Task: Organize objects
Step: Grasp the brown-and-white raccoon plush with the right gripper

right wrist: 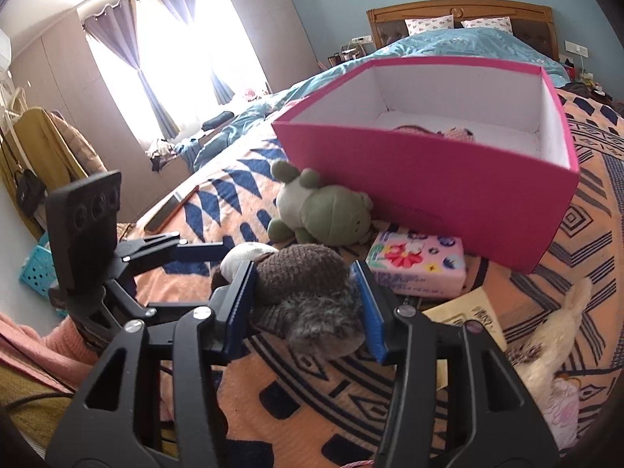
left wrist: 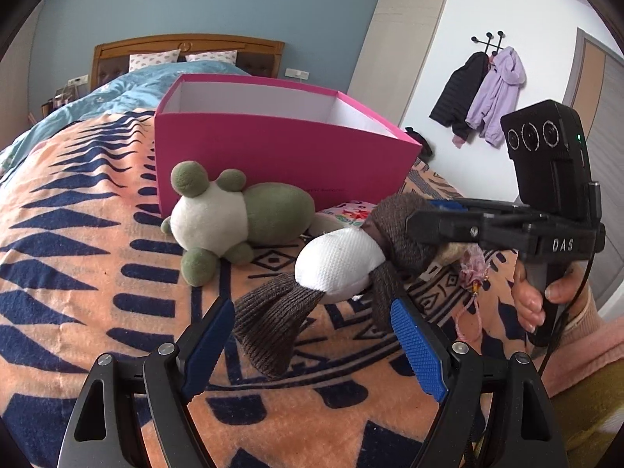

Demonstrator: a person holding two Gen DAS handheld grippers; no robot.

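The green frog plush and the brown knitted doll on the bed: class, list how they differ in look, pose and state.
1. The green frog plush is smooth green and cream; the brown knitted doll is ribbed brown knit with a white face.
2. The frog lies free against the pink box; the doll sits between the right gripper jaws.
3. No gripper touches the frog.
Both are soft toys outside the box.

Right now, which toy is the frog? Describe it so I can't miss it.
Find the open pink cardboard box on the orange patterned blanket. The green-and-cream plush frog lies against the box's front wall. Unlike the brown knitted doll nearby, it is smooth plush with round bulging eyes.
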